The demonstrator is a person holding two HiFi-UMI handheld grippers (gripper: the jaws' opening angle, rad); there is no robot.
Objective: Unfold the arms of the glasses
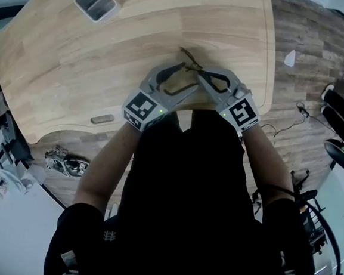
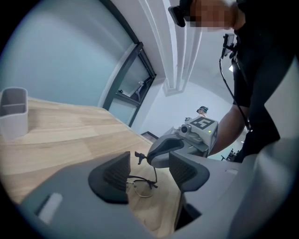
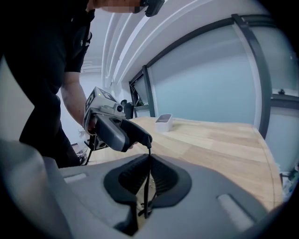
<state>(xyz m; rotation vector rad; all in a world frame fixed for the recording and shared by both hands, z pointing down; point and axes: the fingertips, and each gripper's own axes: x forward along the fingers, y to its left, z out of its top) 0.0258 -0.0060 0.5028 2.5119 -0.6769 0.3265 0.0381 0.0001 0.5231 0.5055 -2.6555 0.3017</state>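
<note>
One glasses arm (image 3: 148,182) between right jaws

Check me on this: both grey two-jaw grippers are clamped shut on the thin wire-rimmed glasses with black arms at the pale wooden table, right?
Not both. Only the grey right gripper is shut on the thin wire-rimmed glasses, pinching one black arm. The left gripper view shows the grey left gripper with jaws standing apart, pressing on nothing, at the pale wooden table.
</note>
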